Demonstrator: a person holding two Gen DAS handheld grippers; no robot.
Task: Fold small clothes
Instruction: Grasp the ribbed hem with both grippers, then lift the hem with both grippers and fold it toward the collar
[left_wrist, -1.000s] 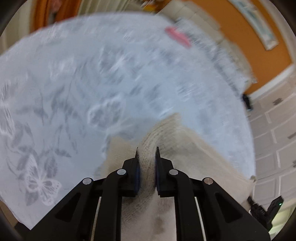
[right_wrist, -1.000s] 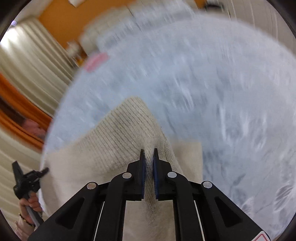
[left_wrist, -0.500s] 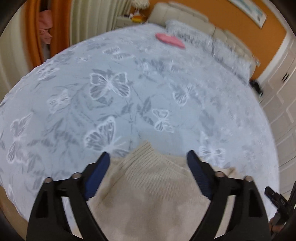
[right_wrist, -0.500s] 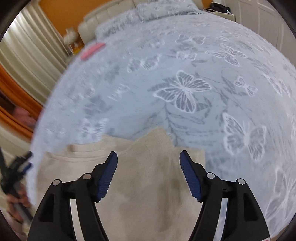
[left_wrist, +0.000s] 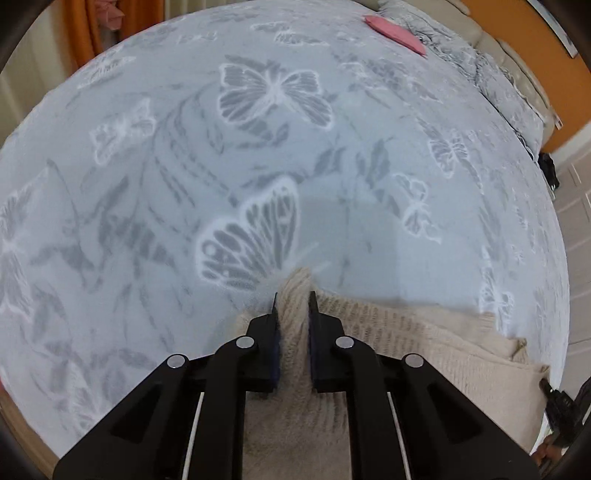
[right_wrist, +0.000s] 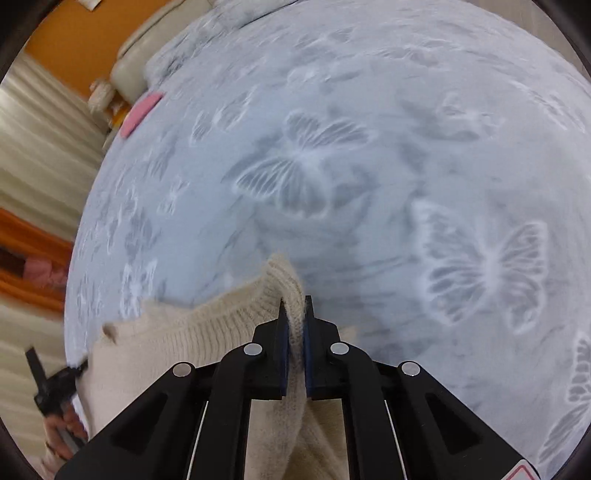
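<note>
Lying on the bed (left_wrist: 155, 206) at the lower edge of both frames, a cream knitted garment (left_wrist: 424, 343) is seen spread over the grey butterfly-print bedspread (right_wrist: 369, 155).

Left wrist view: the left hand-held gripper (left_wrist: 293, 299) is closed, and a bunched ridge of the knit is pinched between its two fingers, just below centre frame. The rest of the garment is extended toward the lower right of the frame, where its ribbed edge is laid flat on the bedspread.

Right wrist view: the right hand-held gripper (right_wrist: 294, 302) is likewise clamped on a raised fold of the cream knitted garment (right_wrist: 177, 336), at lower centre. The ribbed edge is pulled up into a peak just above the fingertips; the remaining fabric is spread toward the lower left of the frame.

A pink flat item (left_wrist: 397, 31) is noted near the pillows at the upper right of the left view, and at the upper left (right_wrist: 142, 112) of the right view. An orange wall (right_wrist: 74, 40) is recorded at the upper left of the right view.
</note>
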